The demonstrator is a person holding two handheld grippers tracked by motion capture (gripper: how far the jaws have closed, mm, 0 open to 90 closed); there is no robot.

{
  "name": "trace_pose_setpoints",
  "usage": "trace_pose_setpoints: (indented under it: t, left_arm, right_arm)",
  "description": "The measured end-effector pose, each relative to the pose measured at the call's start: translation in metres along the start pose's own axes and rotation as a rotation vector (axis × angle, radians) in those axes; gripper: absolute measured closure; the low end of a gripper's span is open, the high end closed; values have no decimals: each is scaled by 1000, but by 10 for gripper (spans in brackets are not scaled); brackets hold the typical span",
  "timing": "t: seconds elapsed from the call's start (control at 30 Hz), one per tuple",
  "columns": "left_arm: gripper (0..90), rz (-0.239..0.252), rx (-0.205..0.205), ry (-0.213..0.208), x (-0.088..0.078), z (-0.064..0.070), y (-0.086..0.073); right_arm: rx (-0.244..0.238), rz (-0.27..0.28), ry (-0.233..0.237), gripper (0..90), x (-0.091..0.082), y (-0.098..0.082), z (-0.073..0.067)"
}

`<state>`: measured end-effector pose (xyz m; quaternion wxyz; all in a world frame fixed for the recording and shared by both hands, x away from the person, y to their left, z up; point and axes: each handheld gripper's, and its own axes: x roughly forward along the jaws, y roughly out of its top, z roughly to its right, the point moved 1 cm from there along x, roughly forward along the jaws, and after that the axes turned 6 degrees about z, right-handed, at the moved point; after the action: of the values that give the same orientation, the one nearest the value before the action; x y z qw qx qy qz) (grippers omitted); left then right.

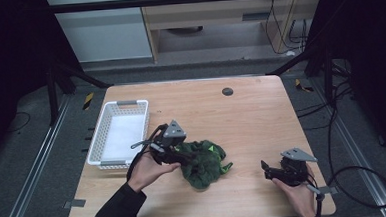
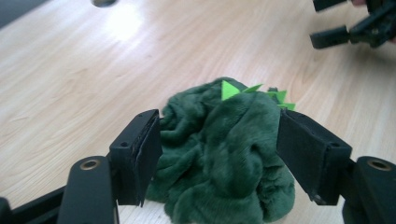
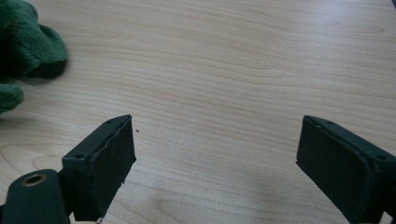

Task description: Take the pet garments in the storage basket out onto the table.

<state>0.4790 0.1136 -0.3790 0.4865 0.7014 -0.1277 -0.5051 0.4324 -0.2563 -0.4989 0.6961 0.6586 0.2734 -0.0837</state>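
The left gripper point(image 2: 219, 154) is wide open around the green plush toy point(image 2: 224, 154) – not squeezing it (the right gripper point(image 3: 215, 163) gapes too, holding nothing).

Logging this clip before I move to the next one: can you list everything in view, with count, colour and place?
plush toy: one, dark green with bright green spikes, crumpled at the table's near middle, between the left gripper's jaws
basket: one, white plastic with a grey handle, at the table's left edge
table: one, light wood, centre of the high view
cable grommet: one, dark round, far middle of the table
cables: several, black, on the floor to the right
left gripper: one, black, open around the toy, pads not pressing
right gripper: one, black, open over bare wood at the near right
hands: two, each holding a gripper
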Motion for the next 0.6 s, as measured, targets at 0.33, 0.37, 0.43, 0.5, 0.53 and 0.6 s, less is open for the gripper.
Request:
trace_pose_setpoints:
  t: [0.33, 0.37, 0.43, 0.5, 0.53, 0.6]
  left_arm:
    - [338, 90, -78, 88, -31, -9, -35]
    - [345, 90, -78, 88, -31, -9, -35]
    - [363, 104, -97, 107, -35, -10, -45]
    - [379, 118, -115, 127, -39, -11, -54]
    - [387, 128, -131, 147, -41, -13, -63]
    - [398, 138, -146, 161, -43, -14, -71]
  right_arm:
    - [3, 1, -2, 109, 0, 0, 0]
    - [3, 1, -2, 109, 0, 0, 0]
    - [5, 1, -2, 108, 0, 0, 0]
    - [0, 2, -3, 108, 0, 0, 0]
    - [3, 1, -1, 107, 0, 0, -1]
    - [4, 0, -1, 107, 0, 0, -1]
